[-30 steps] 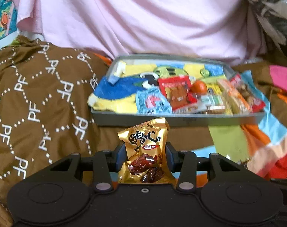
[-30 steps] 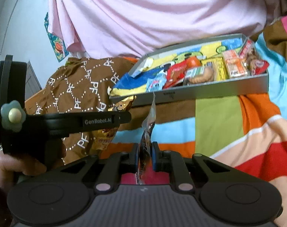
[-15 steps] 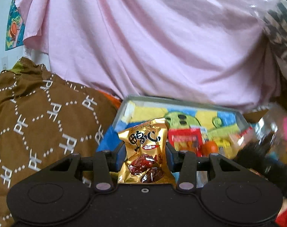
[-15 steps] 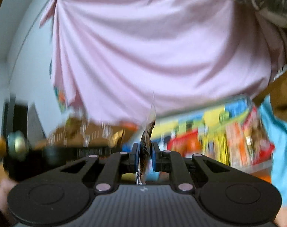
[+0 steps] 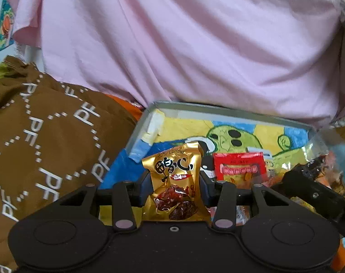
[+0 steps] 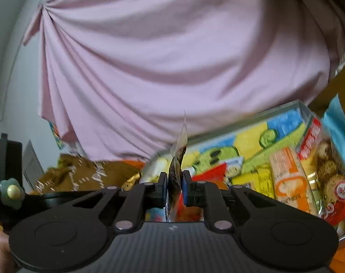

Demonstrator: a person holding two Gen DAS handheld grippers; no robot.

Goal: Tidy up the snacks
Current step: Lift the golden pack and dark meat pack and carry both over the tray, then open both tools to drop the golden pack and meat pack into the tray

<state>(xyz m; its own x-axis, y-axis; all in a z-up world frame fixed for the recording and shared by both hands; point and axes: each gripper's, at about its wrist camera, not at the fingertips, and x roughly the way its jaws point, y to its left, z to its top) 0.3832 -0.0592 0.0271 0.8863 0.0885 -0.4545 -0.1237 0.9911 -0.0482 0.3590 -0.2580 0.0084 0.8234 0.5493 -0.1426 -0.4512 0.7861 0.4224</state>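
My left gripper [image 5: 176,185] is shut on a gold snack packet [image 5: 176,182] with dark meat pictured on it, held over the near left part of the grey tray [image 5: 138,129]. The tray has a painted yellow, blue and green bottom and holds a red packet [image 5: 239,168] and other snacks. My right gripper [image 6: 174,190] is shut on a thin clear packet with dark contents [image 6: 178,161], held edge-on above the tray [image 6: 283,105]. Orange [image 6: 288,179] and red [image 6: 324,159] snack bags lie at the tray's right side. The right gripper also shows in the left wrist view [image 5: 313,188].
A brown patterned cloth [image 5: 40,150] lies left of the tray. A pink sheet [image 5: 183,45] hangs behind it. The left gripper's body and the hand holding it [image 6: 4,195] show at the left of the right wrist view.
Both grippers have risen and moved forward from the bed cover to above the tray, each still holding its packet. The tray now fills the lower view.
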